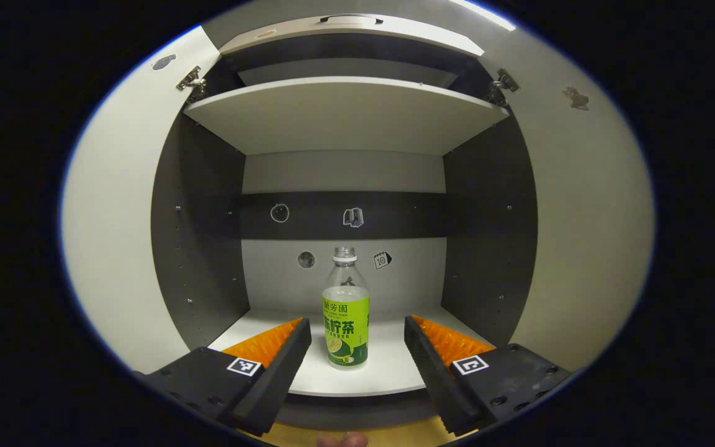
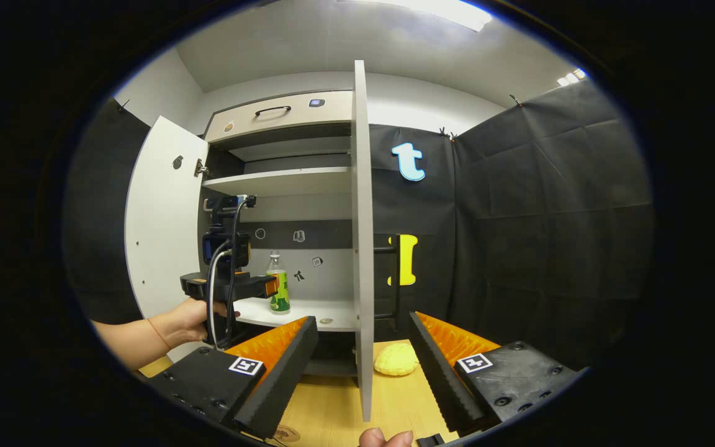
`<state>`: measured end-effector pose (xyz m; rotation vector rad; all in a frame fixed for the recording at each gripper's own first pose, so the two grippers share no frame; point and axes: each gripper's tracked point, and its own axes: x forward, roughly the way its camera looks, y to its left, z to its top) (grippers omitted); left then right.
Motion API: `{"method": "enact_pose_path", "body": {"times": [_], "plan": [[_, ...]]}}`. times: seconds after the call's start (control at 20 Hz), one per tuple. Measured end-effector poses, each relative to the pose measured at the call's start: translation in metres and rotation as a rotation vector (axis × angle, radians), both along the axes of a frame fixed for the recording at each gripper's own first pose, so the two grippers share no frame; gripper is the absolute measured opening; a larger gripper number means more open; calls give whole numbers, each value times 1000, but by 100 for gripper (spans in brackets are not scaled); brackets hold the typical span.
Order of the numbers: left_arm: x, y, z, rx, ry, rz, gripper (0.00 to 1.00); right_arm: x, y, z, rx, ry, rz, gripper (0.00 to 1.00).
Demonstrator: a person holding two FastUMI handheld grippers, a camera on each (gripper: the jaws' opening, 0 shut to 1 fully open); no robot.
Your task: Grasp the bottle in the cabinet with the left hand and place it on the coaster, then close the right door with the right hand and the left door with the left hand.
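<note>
A clear bottle (image 1: 345, 310) with a green label and no cap stands upright on the cabinet's lower shelf (image 1: 388, 372), near its front edge. My left gripper (image 1: 356, 323) is open, with a finger on each side just in front of the bottle and neither touching it. The right gripper view shows the same bottle (image 2: 278, 288), with a hand holding the left gripper (image 2: 270, 287) up to it. My right gripper (image 2: 363, 318) is open and holds nothing, back from the cabinet above the wooden table (image 2: 332, 403). A round wooden disc (image 2: 286, 433), perhaps the coaster, lies at that view's bottom edge.
Both cabinet doors stand wide open: the left door (image 2: 162, 223) and the right door (image 2: 362, 236), seen edge-on straight ahead of my right gripper. An empty upper shelf (image 1: 345, 115) sits above the bottle. A yellow lump (image 2: 396, 360) lies on the table beside the right door.
</note>
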<state>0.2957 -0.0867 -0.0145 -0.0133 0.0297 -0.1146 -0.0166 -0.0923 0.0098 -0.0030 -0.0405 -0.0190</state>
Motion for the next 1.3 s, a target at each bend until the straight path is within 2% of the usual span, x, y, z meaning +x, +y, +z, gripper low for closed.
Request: {"method": "enact_pose_path", "body": {"times": [0.2, 0.35, 0.6, 0.65, 0.7, 1.0, 1.15, 1.2, 1.3], "plan": [[45, 3, -7, -2, 20, 44, 96, 6, -18, -1, -6, -4, -22, 97], [74, 8, -6, 40, -6, 68, 96, 14, -28, -5, 3, 15, -41, 97], [105, 10, -20, 30, 27, 76, 96, 20, -38, -9, 17, 22, -64, 98], [105, 12, -20, 26, 21, 91, 93, 20, -39, -9, 12, 18, -71, 98], [103, 10, -18, 17, 23, 80, 80, 21, -41, -9, 7, 16, -77, 98], [76, 11, 0, 7, -7, 51, 78, 20, -38, -10, 9, 7, -74, 98], [44, 11, 19, -2, -45, 30, 78, 17, -35, -8, 33, 4, -68, 98], [30, 11, 26, -5, -60, 22, 78, 17, -36, -8, 37, -4, -70, 94], [1, 12, 33, 4, -78, 7, 77, 15, -31, -9, 48, -9, -55, 98]]}}
